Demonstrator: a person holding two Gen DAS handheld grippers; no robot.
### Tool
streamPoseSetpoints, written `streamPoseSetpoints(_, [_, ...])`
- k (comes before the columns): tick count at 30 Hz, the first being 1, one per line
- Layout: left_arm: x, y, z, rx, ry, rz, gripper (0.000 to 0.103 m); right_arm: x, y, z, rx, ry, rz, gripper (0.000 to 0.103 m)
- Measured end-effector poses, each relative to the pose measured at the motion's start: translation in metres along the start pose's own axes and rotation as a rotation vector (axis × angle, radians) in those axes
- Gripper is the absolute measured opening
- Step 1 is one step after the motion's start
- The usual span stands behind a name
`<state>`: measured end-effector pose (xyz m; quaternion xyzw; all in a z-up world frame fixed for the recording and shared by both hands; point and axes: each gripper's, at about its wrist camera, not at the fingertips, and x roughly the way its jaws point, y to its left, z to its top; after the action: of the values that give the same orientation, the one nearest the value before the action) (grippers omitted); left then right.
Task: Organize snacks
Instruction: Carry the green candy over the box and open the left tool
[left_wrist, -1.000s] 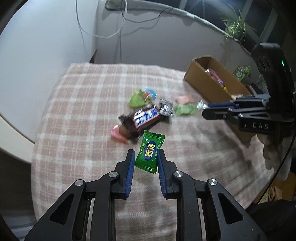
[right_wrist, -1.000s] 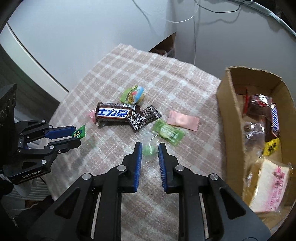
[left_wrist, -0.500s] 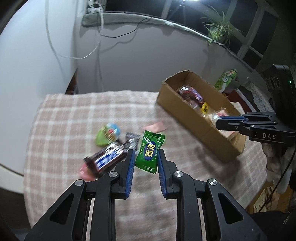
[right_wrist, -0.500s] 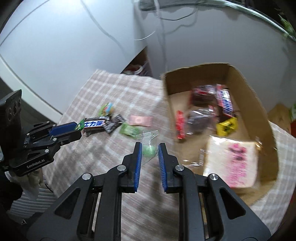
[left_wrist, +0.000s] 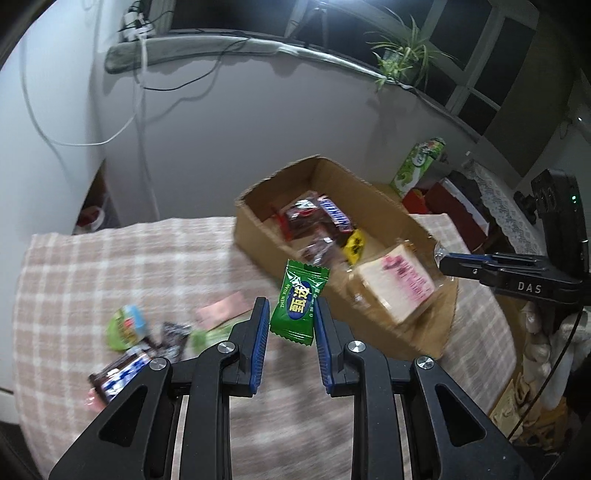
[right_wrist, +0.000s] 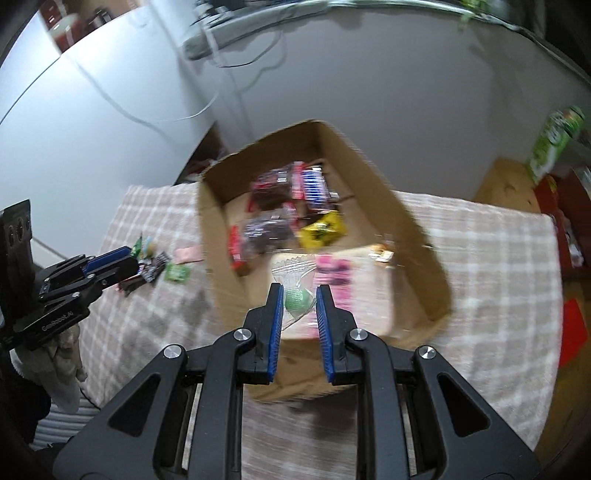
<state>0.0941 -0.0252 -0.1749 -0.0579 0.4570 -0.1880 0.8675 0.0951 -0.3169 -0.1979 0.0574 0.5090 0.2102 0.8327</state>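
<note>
My left gripper (left_wrist: 291, 314) is shut on a green wrapped candy (left_wrist: 298, 302) and holds it in the air above the checked tablecloth (left_wrist: 110, 266), just left of the cardboard box (left_wrist: 255, 229). My right gripper (right_wrist: 298, 297) is shut on a clear-wrapped green candy (right_wrist: 295, 295) and holds it over the near part of the box (right_wrist: 212, 236). The box holds chocolate bars, a yellow packet (right_wrist: 323, 229) and a bread pack (left_wrist: 399, 284). Loose snacks lie on the cloth: a dark chocolate bar (left_wrist: 118, 373), a green round pack (left_wrist: 125, 326), a pink packet (left_wrist: 221, 306).
A white wall with hanging cables stands behind the table. A green carton (left_wrist: 417, 166) and red boxes (left_wrist: 447, 199) stand beyond the box on the right. The right gripper shows in the left wrist view (left_wrist: 443, 258); the left gripper shows in the right wrist view (right_wrist: 129, 258).
Both grippers have risen and swung toward the cardboard box with their candies still held. The right gripper has moved from over the tablecloth to over the box.
</note>
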Motion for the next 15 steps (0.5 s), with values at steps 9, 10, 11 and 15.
streamPoseSetpoints(9, [0.025, -0.035, 0.011, 0.031, 0.038, -0.052, 0.022, -0.005, -0.038, -0.005, 0.074, -0.014, -0.041, 0.019])
streamPoseSetpoints(10, [0.027, -0.038, 0.012, 0.034, 0.041, -0.053, 0.022, -0.005, -0.041, -0.005, 0.078, -0.014, -0.044, 0.019])
streamPoseSetpoints(11, [0.03, -0.041, 0.013, 0.039, 0.044, -0.054, 0.022, -0.003, -0.044, -0.006, 0.081, -0.013, -0.048, 0.019])
streamPoseSetpoints(15, [0.037, -0.05, 0.016, 0.053, 0.054, -0.059, 0.022, -0.001, -0.053, -0.008, 0.1, -0.013, -0.053, 0.019])
